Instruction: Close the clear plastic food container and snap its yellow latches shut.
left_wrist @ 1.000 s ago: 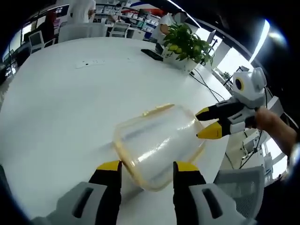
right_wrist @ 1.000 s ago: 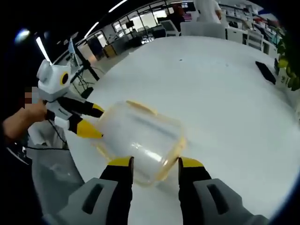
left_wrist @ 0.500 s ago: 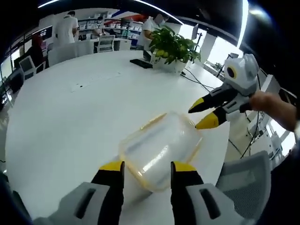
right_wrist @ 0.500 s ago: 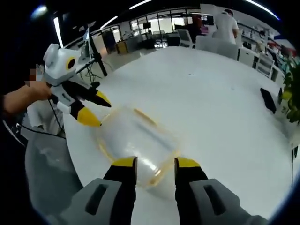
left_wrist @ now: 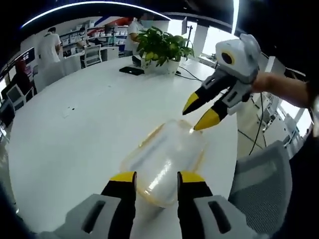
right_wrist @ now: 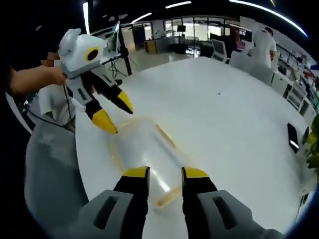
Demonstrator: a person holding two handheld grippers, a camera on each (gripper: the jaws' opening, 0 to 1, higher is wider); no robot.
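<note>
- White bench [left_wrist: 75,139] carries the clear container [left_wrist: 164,159], lid apparently on.
- Left gripper [left_wrist: 151,178] at its near end, jaws parted.
- Right gripper [left_wrist: 199,112] — open — poised at the far end; yellow latches [right_wrist: 166,137] look unsnapped.
- Potted plant [left_wrist: 159,47] beyond.

One clear plastic food container [left_wrist: 164,164] is counted on one white round table [left_wrist: 75,129]. Two grippers are seen at the container: the left gripper [left_wrist: 153,178] at one end and the right gripper [left_wrist: 200,110] at the opposite end. One potted plant [left_wrist: 160,47] and one dark flat object [left_wrist: 130,70] are counted at the table's far edge. One grey chair [left_wrist: 259,184] is seen beside the table, near the container.
</note>
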